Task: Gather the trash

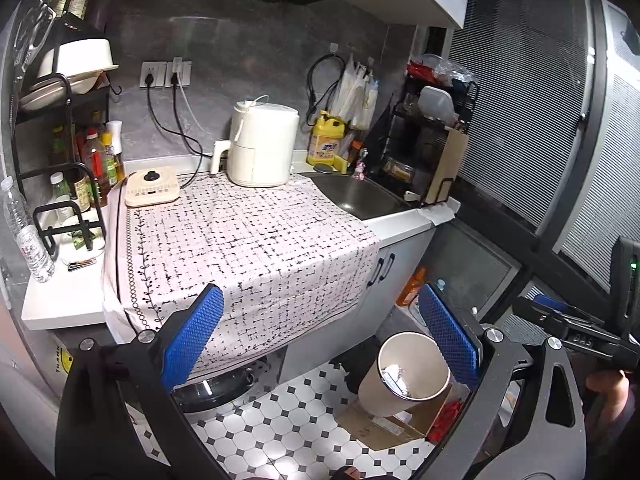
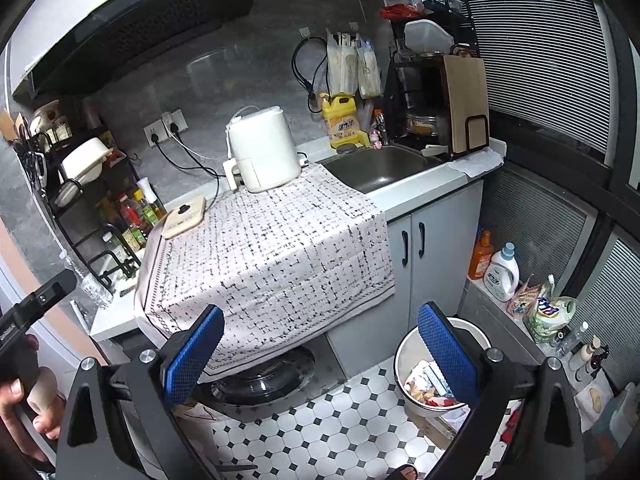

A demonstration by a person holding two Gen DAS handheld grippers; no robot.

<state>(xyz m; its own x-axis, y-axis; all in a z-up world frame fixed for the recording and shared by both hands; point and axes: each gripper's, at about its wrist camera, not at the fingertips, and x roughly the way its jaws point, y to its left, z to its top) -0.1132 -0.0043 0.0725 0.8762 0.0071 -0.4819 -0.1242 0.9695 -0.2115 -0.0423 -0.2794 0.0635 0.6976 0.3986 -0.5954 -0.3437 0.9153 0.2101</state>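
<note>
A beige trash bin point(image 1: 404, 376) stands on the tiled floor at the lower right, with white scraps inside. In the right wrist view the bin point(image 2: 424, 360) holds several wrappers and paper bits. My left gripper point(image 1: 320, 336) is open and empty, held in front of the counter's edge with its right pad beside the bin. My right gripper point(image 2: 320, 344) is open and empty, its right pad overlapping the bin's rim in view. No trash item is between either pair of pads.
A patterned cloth point(image 1: 248, 240) covers the counter, with a white air fryer point(image 1: 262, 144), a flat beige appliance point(image 1: 152, 186), a sink point(image 1: 360, 196), bottle rack point(image 1: 80, 168) and water bottle point(image 1: 26, 232). A cardboard box point(image 1: 388, 424) lies by the bin. Detergent bottles point(image 2: 500, 272) stand on the floor.
</note>
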